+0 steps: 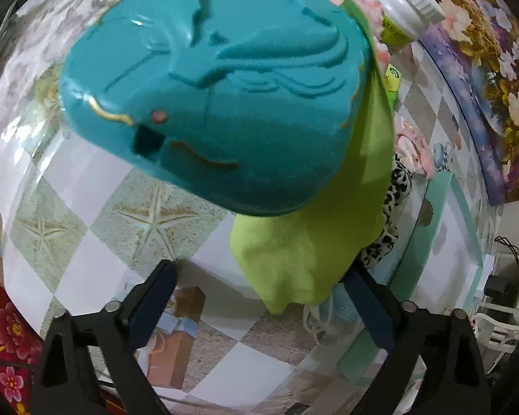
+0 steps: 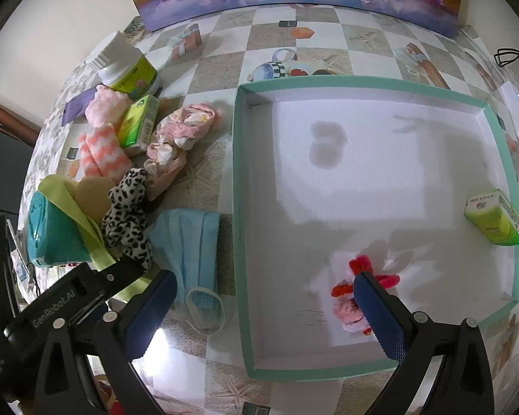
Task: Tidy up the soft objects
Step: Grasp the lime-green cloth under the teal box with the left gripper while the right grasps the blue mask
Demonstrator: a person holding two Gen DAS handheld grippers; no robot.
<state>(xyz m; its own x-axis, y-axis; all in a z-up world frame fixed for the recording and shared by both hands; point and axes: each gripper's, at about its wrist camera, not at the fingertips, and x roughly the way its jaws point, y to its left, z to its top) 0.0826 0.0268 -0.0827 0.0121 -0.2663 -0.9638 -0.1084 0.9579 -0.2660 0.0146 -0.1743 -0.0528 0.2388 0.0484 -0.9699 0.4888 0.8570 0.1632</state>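
Right wrist view: the shallow teal-rimmed box (image 2: 240,173) holds 1 green carton (image 2: 494,219) at its right wall and a red-pink fluffy toy (image 2: 354,306) near. Both the right gripper (image 2: 263,297) and left gripper (image 1: 259,283) have released fingers; the soft pile (image 2: 128,186) lies left on the surface.

"GenRobot.AI" on left gripper (image 2: 69,297) body; box and bottle labels unreadable

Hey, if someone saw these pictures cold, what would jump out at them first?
Probably the big teal case filling the left wrist view, resting on a lime-green cloth. Next, the wide white tray with its teal rim on the checked tabletop, nearly bare, and the jumble of soft things left of it, like the leopard-print fabric.
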